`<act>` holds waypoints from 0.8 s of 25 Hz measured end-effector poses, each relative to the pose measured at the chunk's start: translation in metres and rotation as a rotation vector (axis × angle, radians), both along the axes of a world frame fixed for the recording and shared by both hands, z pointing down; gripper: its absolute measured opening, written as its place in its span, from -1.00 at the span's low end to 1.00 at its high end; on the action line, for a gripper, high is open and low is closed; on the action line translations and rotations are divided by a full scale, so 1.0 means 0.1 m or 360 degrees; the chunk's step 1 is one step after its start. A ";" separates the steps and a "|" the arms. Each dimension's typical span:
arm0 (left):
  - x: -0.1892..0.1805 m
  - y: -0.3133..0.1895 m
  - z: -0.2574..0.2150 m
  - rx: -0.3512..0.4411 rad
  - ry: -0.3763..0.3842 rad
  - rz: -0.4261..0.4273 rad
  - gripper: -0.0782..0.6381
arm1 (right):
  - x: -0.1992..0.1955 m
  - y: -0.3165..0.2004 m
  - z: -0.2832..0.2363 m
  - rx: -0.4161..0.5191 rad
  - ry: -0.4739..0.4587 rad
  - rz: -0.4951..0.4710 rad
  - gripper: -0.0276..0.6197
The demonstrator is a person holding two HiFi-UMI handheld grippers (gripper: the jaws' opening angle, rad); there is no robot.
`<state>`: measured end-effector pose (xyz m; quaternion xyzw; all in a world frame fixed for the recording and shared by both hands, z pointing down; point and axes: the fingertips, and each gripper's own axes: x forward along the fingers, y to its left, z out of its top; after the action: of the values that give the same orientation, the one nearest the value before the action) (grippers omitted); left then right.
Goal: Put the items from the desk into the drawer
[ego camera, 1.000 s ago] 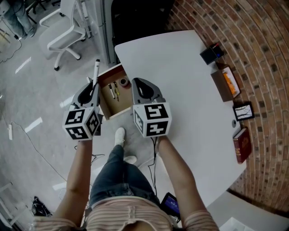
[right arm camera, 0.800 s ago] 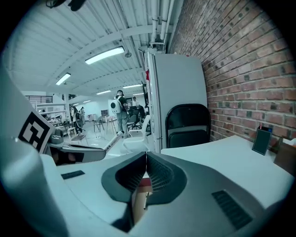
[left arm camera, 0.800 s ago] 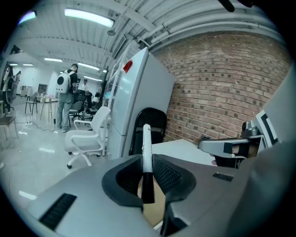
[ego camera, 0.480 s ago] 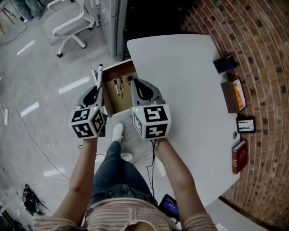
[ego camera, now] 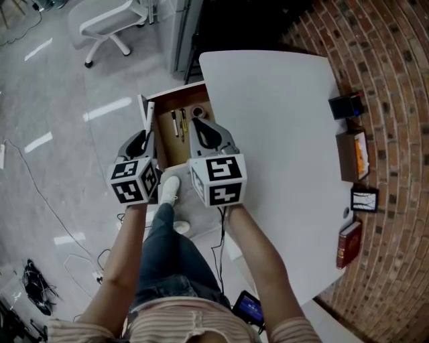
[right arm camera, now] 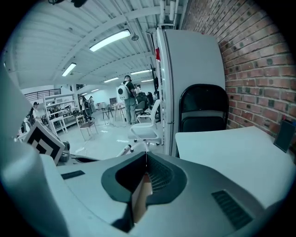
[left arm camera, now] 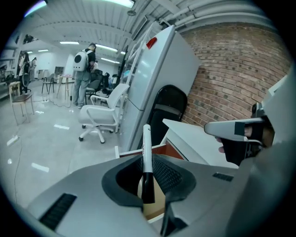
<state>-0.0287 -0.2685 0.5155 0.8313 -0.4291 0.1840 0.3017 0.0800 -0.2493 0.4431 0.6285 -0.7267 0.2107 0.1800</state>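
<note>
Fingers of the left gripper closed on a white marker with a black end, gripped at the black end, white barrel standing straight out past the fingertips. Fingers of the right gripper pressed together, nothing between them; only a sliver of wood shows below the seam. Head view: left gripper hangs at the outer side of the open wooden drawer, and the marker runs along the drawer's white front panel. Right gripper sits over the drawer's desk-side part, fingertips just short of a small brown ring-shaped roll lying in the far corner. Two slim pens lie side by side on the drawer floor between the two grippers. The drawer juts out from the left edge of the rounded white desk. Desk top bare but for a row along the brick wall: a black box, a brown box with an orange item, a small framed picture and a red book. A white office chair stands on the grey floor beyond.
</note>
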 end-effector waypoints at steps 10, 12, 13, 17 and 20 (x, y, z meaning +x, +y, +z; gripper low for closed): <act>0.18 -0.02 0.62 -0.0370 0.0071 -0.0149 -0.59 | -0.03 -0.23 0.29 -0.0102 0.0033 -0.0045 -0.86; 0.22 -0.08 0.71 -0.0398 0.0057 -0.0171 -0.59 | -0.01 -0.27 0.35 -0.0124 0.0036 -0.0052 -0.86; 0.23 -0.12 0.76 -0.0410 0.0049 -0.0183 -0.59 | 0.00 -0.30 0.37 -0.0133 0.0036 -0.0054 -0.86; 0.25 -0.22 0.94 -0.0457 0.0009 -0.0215 -0.59 | -0.01 -0.38 0.45 -0.0150 0.0028 -0.0064 -0.86; 0.27 -0.26 1.05 -0.0480 -0.0016 -0.0239 -0.58 | -0.02 -0.44 0.53 -0.0171 0.0023 -0.0085 -0.86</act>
<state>-0.0015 -0.2945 0.6202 0.7411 -0.4591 0.2274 0.4339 0.0780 -0.2936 0.4958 0.5999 -0.7295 0.2400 0.2245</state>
